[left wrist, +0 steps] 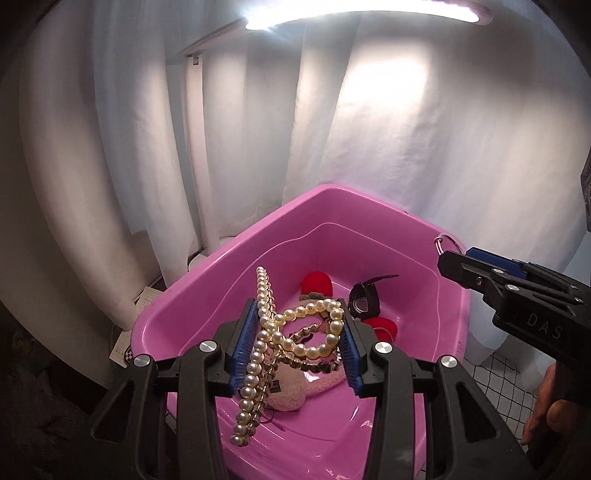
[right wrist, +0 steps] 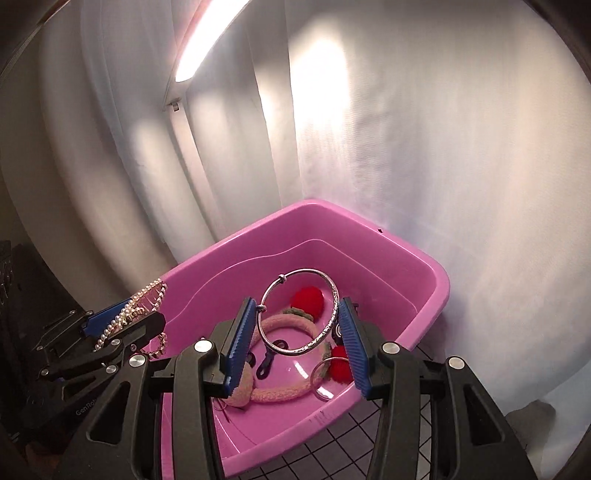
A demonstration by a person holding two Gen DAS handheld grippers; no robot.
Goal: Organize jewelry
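Observation:
My left gripper (left wrist: 298,321) is shut on a tangle of white pearl necklace (left wrist: 258,354) and gold chain (left wrist: 314,365), held above the pink tub (left wrist: 236,251). Loose pearl ends hang down past the left pad. My right gripper (right wrist: 297,314) is shut on a silver bangle (right wrist: 306,271), upright between the blue pads over the same tub (right wrist: 439,291). A smaller silver ring (right wrist: 321,376) shows just below it. Each gripper appears in the other view: the right gripper (left wrist: 458,262) at the right, the left gripper (right wrist: 147,314) with pearls (right wrist: 125,314) at the left.
In the tub lie a pink fuzzy headband (right wrist: 273,397) with red pompoms (right wrist: 306,297), and a black watch (left wrist: 364,301). White curtains hang behind, under a bright lamp (left wrist: 369,11). A grid-patterned cloth (right wrist: 332,450) covers the table. A hand (left wrist: 546,413) grips the right tool.

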